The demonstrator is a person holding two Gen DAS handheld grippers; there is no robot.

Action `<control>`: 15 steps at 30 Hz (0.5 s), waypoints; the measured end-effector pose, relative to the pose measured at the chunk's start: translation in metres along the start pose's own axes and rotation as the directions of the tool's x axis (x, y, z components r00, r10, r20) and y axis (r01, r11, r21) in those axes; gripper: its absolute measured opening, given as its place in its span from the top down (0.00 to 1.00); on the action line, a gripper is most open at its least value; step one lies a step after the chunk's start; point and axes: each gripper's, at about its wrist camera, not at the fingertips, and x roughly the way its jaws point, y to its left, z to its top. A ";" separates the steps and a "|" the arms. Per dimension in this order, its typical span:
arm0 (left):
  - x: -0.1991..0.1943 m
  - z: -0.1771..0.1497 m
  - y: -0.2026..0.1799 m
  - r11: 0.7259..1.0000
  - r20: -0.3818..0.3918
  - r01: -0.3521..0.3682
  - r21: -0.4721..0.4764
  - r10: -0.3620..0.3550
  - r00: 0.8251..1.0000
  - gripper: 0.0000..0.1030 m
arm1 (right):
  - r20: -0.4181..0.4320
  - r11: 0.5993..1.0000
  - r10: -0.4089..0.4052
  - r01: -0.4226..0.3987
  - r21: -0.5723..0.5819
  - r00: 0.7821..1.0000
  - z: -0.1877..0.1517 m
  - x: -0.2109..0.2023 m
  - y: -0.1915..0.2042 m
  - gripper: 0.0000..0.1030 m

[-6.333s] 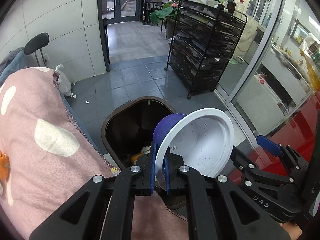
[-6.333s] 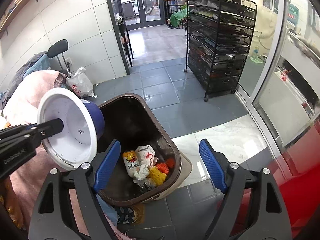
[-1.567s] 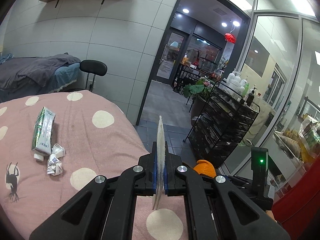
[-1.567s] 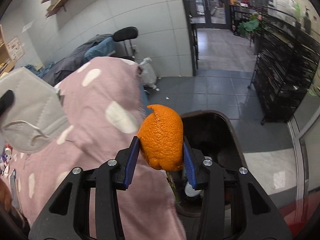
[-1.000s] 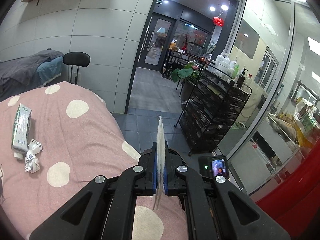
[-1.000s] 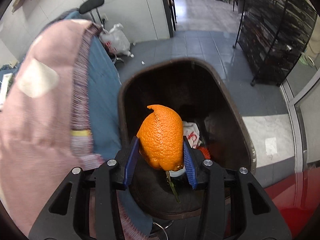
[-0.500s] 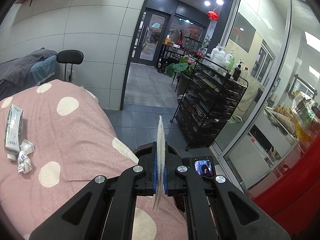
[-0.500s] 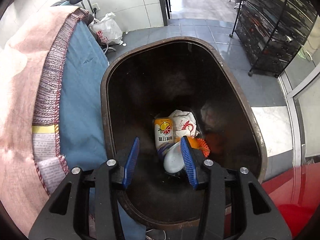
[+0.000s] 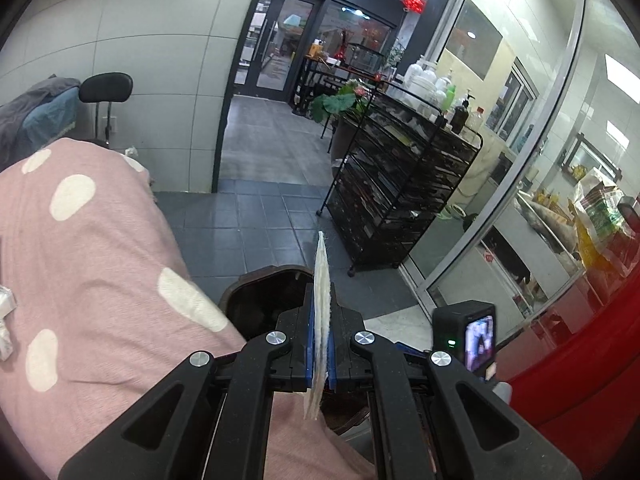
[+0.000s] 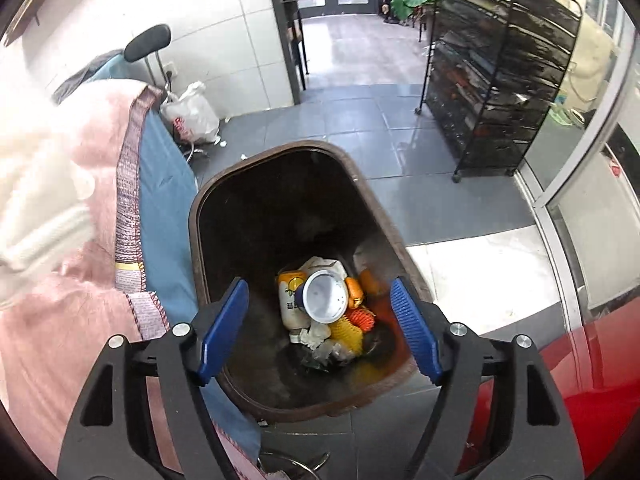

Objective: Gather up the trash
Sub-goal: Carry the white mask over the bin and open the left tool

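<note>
Holding a flat white face mask [image 9: 321,312] edge-on, your left gripper [image 9: 320,350] has its blue pads pressed tight against both sides of it, so the mask stands upright between them and pokes out above and below the pads. Just beyond those fingers you can see the near rim of the brown trash bin [image 9: 264,276], with the pink polka-dot blanket [image 9: 96,264] filling the left of that view and a black wire rack [image 9: 404,196] standing farther off to the right on the grey tile floor.

Your right gripper [image 10: 320,332] hangs over the trash bin [image 10: 200,208] with its blue fingers [image 10: 224,328] spread wide apart and nothing between them. Down on the bin's bottom lies the collected trash: a white-lined cup [image 10: 325,297] on its side with its mouth facing up toward you, a yellow-labelled bottle [image 10: 290,300] touching its left side, orange peel [image 10: 362,286] just to its right, and yellow and orange netting [image 10: 354,326] with crumpled tissue nearer to you. The blanket's stitched edge [image 10: 130,184] and a blue sheet [image 10: 164,208] hang against the bin's left wall. A white plastic bag [image 10: 192,118] sits on the floor at the far left, near the wall.
</note>
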 end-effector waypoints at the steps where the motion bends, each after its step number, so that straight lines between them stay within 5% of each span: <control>1: 0.006 0.000 -0.002 1.000 -0.011 0.005 0.006 -0.005 1.000 0.95 | 0.005 1.000 -0.003 0.003 0.008 1.000 -0.001 -0.003 -0.003 0.29; 15: 0.062 -0.007 -0.019 0.997 -0.153 0.012 0.079 0.000 0.988 0.95 | 0.032 0.995 -0.052 0.049 0.086 0.998 -0.018 -0.026 -0.037 0.28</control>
